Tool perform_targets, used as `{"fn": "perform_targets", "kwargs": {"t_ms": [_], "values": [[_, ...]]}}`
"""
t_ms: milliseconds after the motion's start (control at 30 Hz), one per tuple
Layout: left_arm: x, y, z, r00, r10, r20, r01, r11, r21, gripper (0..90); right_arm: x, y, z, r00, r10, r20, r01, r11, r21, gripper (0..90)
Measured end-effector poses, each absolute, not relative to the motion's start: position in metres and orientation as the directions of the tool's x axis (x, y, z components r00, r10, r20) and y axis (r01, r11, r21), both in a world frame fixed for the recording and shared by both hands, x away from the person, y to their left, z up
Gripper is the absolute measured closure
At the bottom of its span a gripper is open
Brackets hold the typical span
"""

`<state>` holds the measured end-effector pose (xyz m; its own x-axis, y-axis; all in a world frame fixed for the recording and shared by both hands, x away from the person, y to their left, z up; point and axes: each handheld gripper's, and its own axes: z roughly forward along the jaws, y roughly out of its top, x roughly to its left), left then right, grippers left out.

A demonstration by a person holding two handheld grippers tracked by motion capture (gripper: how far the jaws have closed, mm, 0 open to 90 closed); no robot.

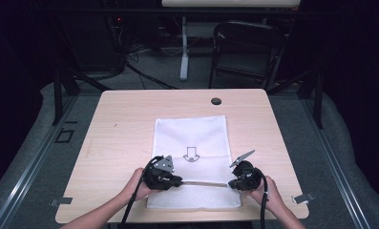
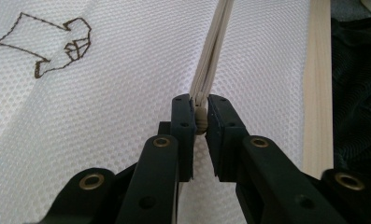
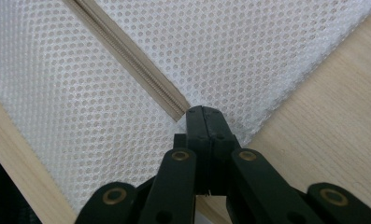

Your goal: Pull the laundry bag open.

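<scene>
Left gripper (image 1: 177, 181) pinches the zipper pull (image 2: 201, 122) of a white mesh bag (image 1: 191, 138), its jaws drawn in tight on the small beige tab, as the left gripper view makes plain. The right gripper (image 1: 231, 183) has its jaws pressed fully together at the other end of the zipper (image 1: 204, 182), on the bag's edge just where the zipper tape stops (whether cloth is truly caught between the pads is hard to judge, since the jaws cover that spot in the right gripper view).

The bag lies flat on the table (image 1: 125, 124), nearer its front edge than its far one, with a small stitched emblem (image 1: 192, 154) in the middle of the bag. The zipper runs as a straight band across the bag, parallel to the table's front edge, stretched between the two grippers. That long axis is what the coming move likely turns on: from the left gripper the track leads straight toward the right one, so the pull would travel along that line while the right hand (image 1: 268, 191) anchors the far end.

Whether the zipper is open or closed along its length is unclear in the high view; in the left gripper view the tape ahead of the pull looks like layered edges close together. Both forearms are cut off by the bottom of the high view.
</scene>
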<state>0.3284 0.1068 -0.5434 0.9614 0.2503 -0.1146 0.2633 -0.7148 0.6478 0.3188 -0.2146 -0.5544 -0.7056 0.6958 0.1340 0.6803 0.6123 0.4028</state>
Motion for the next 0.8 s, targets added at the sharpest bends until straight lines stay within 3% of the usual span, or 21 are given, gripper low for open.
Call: {"fn": "perform_targets", "kwargs": {"t_ms": [800], "values": [[0.326, 0.129, -0.546, 0.953, 0.276, -0.125, 0.291, -0.717, 0.633, 81.7, 0.319, -0.215, -0.554, -0.705, 0.696, 0.135, 0.681, 0.613, 0.400, 90.0]]}}
